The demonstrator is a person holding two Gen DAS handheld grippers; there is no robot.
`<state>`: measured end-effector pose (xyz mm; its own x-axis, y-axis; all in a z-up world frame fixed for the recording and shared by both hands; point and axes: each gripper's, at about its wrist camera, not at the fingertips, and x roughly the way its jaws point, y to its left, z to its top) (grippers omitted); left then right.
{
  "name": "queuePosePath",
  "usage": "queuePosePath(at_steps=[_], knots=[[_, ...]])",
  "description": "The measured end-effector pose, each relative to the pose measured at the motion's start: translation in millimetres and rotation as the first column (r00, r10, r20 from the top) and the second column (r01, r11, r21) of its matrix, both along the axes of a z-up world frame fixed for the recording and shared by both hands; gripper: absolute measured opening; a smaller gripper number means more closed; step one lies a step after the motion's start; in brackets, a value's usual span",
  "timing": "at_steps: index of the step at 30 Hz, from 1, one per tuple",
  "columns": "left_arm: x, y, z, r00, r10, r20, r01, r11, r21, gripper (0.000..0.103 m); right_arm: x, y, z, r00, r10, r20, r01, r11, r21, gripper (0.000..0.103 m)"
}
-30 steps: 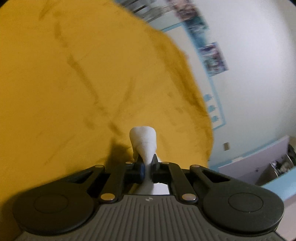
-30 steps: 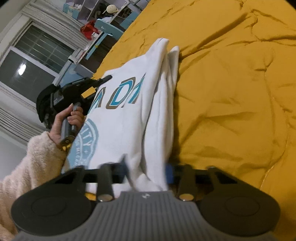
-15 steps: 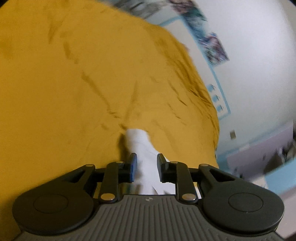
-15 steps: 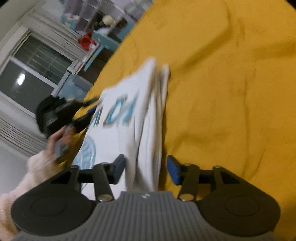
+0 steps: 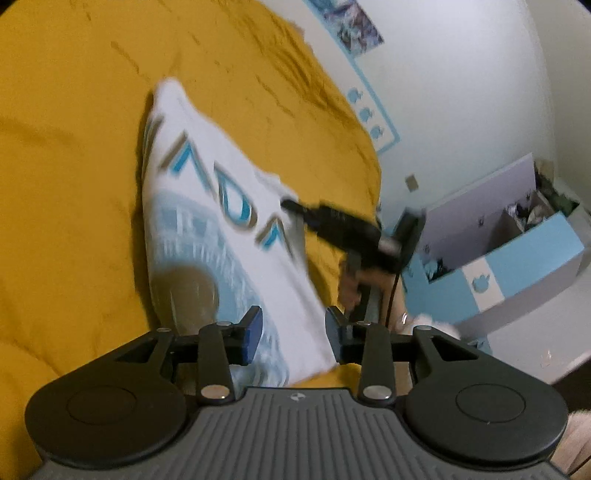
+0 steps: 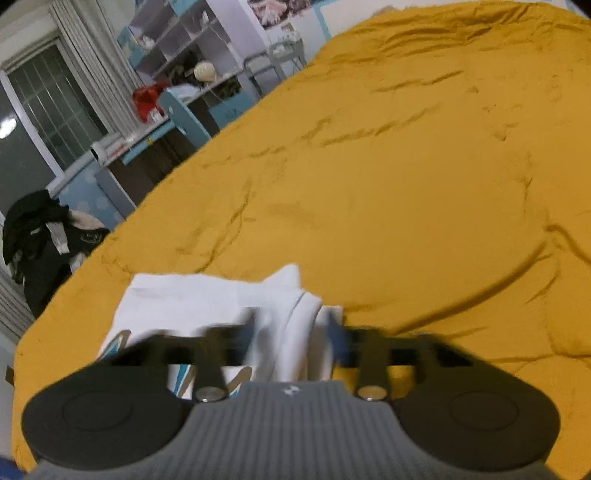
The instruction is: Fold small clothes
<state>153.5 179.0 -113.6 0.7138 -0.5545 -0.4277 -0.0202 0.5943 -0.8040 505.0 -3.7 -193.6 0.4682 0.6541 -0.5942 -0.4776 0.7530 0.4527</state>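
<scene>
On the yellow bedspread (image 6: 424,166), centre frame, your left gripper (image 5: 293,334) and right gripper (image 6: 291,334) both gape unclenched over the white shirt (image 5: 221,221); dragging either could undo its fold.

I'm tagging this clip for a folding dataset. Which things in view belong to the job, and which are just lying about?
Job:
white shirt
yellow bedspread
left gripper, open
right gripper, open

Lying about:
shelves
red item
dark clothes
posters
blue box

Right gripper (image 6: 291,336) fingers motion-blurred; shirt (image 5: 229,236) print smeared, unreadable
</scene>
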Motion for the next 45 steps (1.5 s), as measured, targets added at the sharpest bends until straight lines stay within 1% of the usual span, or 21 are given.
queuePosePath(at_steps=[3, 4, 6, 8, 11, 13, 15, 16, 19, 22, 25, 27, 29, 31, 32, 34, 37, 39, 41, 44, 45], knots=[[-2, 1, -15, 0.999, 0.015, -0.052, -0.013, 1.000, 0.024, 0.042, -2, 0, 6, 1.000, -0.005, 0.029, 0.005, 1.000, 0.025, 0.006], [-4, -1, -17, 0.998, 0.028, -0.060, -0.027, 0.999, 0.026, 0.041, -2, 0, 13, 0.999, 0.003, 0.054, -0.005, 0.999, 0.038, 0.006], [-5, -1, -19, 0.998, 0.028, -0.056, -0.026, 0.999, 0.043, 0.041, 0, 5, 20, 0.995, 0.014, 0.101, -0.016, 1.000, 0.018, 0.001], [-7, -5, -19, 0.998, 0.029, -0.051, -0.024, 0.995, 0.093, 0.041, 8, 10, 12, 0.998, 0.012, 0.068, -0.012, 1.000, 0.000, 0.001], [-14, -18, -19, 0.999, 0.026, -0.040, -0.019, 0.986, 0.166, 0.041, 21, 13, -19, 1.000, 0.010, 0.003, -0.009, 0.999, -0.040, 0.001], [-14, -22, -17, 0.999, 0.029, -0.039, -0.021, 0.982, 0.187, 0.044, 20, 6, -25, 1.000, -0.003, 0.009, 0.003, 1.000, -0.014, 0.004], [-14, -24, -14, 0.999, 0.031, -0.042, -0.022, 0.981, 0.191, 0.047, 14, 0, -18, 0.999, -0.044, 0.012, 0.044, 0.999, 0.010, 0.025], [-18, -23, -14, 0.999, 0.026, -0.039, -0.018, 0.981, 0.194, 0.048, 7, -7, -11, 0.998, -0.061, 0.021, 0.060, 0.998, 0.022, 0.025], [-16, -23, -9, 0.999, 0.026, -0.041, -0.017, 0.980, 0.198, 0.048, -33, -33, 16, 0.999, -0.010, 0.051, 0.007, 0.998, 0.066, 0.025], [-22, -22, 0, 0.999, 0.041, -0.025, -0.036, 0.981, 0.193, 0.052, -92, -58, 36, 0.990, 0.079, 0.118, -0.083, 0.996, 0.029, 0.027], [-29, -24, 4, 0.999, 0.044, -0.015, -0.040, 0.975, 0.219, 0.056, -142, -72, 31, 0.979, 0.157, 0.132, -0.150, 0.987, -0.062, 0.027], [-32, -26, 1, 0.999, 0.044, -0.022, -0.037, 0.972, 0.232, 0.058, -159, -75, 23, 0.973, 0.188, 0.136, -0.171, 0.977, -0.128, 0.027], [-34, -27, -3, 0.999, 0.047, -0.019, -0.041, 0.970, 0.238, 0.058, -167, -76, 13, 0.972, 0.195, 0.127, -0.175, 0.972, -0.154, 0.027], [-33, -27, -6, 0.999, 0.046, -0.021, -0.039, 0.969, 0.246, 0.058, -172, -79, 3, 0.975, 0.200, 0.096, -0.186, 0.973, -0.133, 0.018], [-32, -26, -7, 0.998, 0.049, -0.025, -0.041, 0.969, 0.242, 0.058, -171, -77, 1, 0.977, 0.199, 0.083, -0.187, 0.974, -0.132, 0.004], [-32, -24, -5, 0.999, 0.046, -0.027, -0.038, 0.970, 0.239, 0.058, -171, -78, 4, 0.982, 0.175, 0.075, -0.166, 0.979, -0.114, 0.002], [-32, -22, -5, 0.999, 0.038, -0.027, -0.031, 0.972, 0.232, 0.057, -177, -88, 19, 0.984, 0.146, 0.105, -0.137, 0.987, -0.081, 0.001], [-33, -22, -6, 0.999, 0.035, -0.023, -0.029, 0.973, 0.231, 0.058, -175, -89, 14, 0.987, 0.145, 0.068, -0.138, 0.985, -0.101, 0.000], [-31, -22, -9, 0.999, 0.029, -0.022, -0.023, 0.972, 0.233, 0.058, -174, -88, -5, 0.988, 0.153, 0.034, -0.147, 0.980, -0.136, 0.000], [-29, -20, -7, 0.999, 0.025, -0.025, -0.018, 0.973, 0.231, 0.058, -170, -89, -13, 0.991, 0.131, 0.013, -0.129, 0.986, -0.107, 0.000], [-29, -19, -6, 0.999, 0.025, -0.027, -0.018, 0.973, 0.231, 0.058, -170, -88, -10, 0.992, 0.124, 0.014, -0.122, 0.986, -0.111, 0.003]])
